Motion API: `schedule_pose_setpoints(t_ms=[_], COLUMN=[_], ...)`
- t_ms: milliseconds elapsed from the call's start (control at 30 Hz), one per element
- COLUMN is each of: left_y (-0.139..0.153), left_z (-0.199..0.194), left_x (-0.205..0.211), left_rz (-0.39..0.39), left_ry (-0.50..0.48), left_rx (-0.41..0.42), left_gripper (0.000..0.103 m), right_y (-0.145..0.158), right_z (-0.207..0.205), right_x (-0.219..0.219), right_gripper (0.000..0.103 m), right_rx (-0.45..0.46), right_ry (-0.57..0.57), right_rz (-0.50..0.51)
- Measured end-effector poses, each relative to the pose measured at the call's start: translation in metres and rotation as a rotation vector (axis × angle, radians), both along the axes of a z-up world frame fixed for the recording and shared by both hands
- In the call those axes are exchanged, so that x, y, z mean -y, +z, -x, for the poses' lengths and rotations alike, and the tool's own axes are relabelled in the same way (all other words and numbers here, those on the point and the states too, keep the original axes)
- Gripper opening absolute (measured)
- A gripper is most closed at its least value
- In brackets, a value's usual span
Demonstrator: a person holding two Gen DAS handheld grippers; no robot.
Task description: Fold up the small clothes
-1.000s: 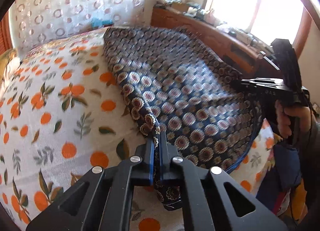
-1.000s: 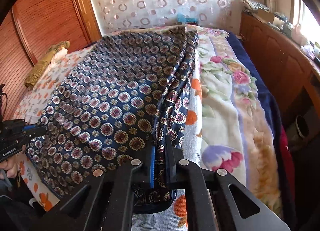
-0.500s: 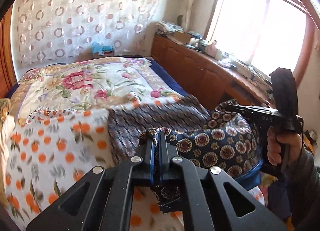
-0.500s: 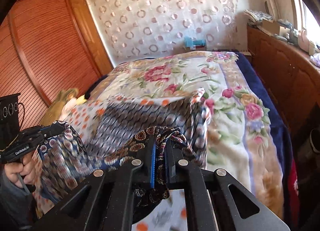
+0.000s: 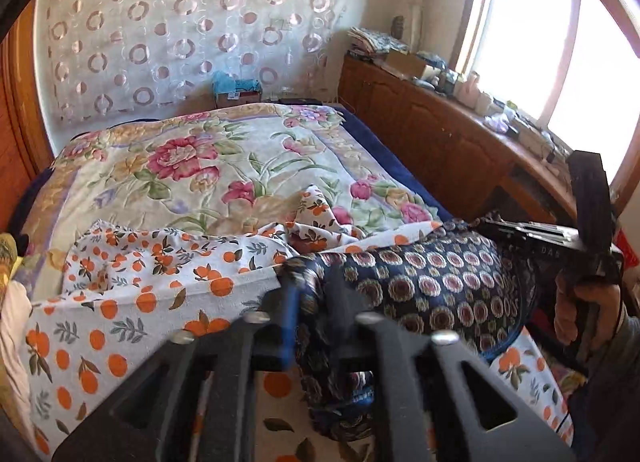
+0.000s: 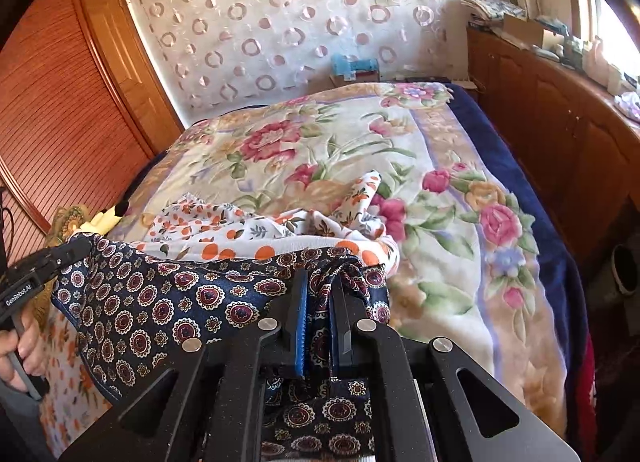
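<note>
A navy garment with round medallion print (image 5: 432, 294) (image 6: 168, 302) hangs stretched between my two grippers at the near edge of the bed. My left gripper (image 5: 316, 302) is shut on one corner of it, blurred by motion. My right gripper (image 6: 320, 302) is shut on the other corner, cloth bunched between the blue pads. Each gripper also shows in the other's view, the right one (image 5: 532, 234) and the left one (image 6: 52, 262). A white cloth with orange fruit print (image 5: 168, 262) (image 6: 256, 229) lies crumpled on the bed under and behind the garment.
The bed carries a floral blanket (image 5: 224, 165) with a navy border (image 6: 532, 189). A wooden cabinet (image 5: 440, 141) with clutter runs along the right under the window. A wooden louvred wardrobe (image 6: 60, 109) stands left. A patterned curtain (image 6: 288, 13) covers the back wall.
Both grippers pulled the navy garment off the bed toward the near edge and lifted it. It was spread flat; now it hangs between them, uncovering the floral blanket and orange-print cloth.
</note>
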State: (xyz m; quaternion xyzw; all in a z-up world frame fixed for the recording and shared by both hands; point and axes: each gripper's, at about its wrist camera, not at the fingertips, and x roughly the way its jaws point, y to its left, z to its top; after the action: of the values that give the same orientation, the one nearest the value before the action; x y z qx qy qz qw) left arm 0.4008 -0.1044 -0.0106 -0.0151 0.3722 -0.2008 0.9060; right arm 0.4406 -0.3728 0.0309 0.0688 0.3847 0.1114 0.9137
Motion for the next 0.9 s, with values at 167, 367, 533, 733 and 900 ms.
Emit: schedule_pose_setpoints(t_ms=[167, 367, 533, 733, 900], left_y=[0.005, -0.009, -0.031, -0.044, -0.044], left_z=[0.012, 0.042, 0.059, 0.057, 0.053], left_x=[-0.012, -0.028, -0.029, -0.022, -0.018], left_rz=[-0.029, -0.065, -0.102, -0.116, -0.125], left_ry=[-0.007, -0.010, -0.033, -0.043, -0.041], left_rx=[0.031, 0.004, -0.043, -0.079, -0.081], left_gripper=[0.053, 0.053, 0.053, 0.053, 0.053], right_y=[0.002, 0.007, -0.002, -0.013, -0.010], right_z=[0.015, 0.061, 0.098, 0.106, 0.076], right_x=[0.006, 0.010, -0.024, -0.079, -0.102], right_gripper=[0.047, 0.062, 0.063, 0.063, 0.063], right_rx=[0.058, 0.126, 0.123, 0.099, 0.126], right_ry=[0.010, 0.029, 0.127, 0.229, 0.226], right_rz=[0.047, 0.116, 0.185, 0.300, 0.439])
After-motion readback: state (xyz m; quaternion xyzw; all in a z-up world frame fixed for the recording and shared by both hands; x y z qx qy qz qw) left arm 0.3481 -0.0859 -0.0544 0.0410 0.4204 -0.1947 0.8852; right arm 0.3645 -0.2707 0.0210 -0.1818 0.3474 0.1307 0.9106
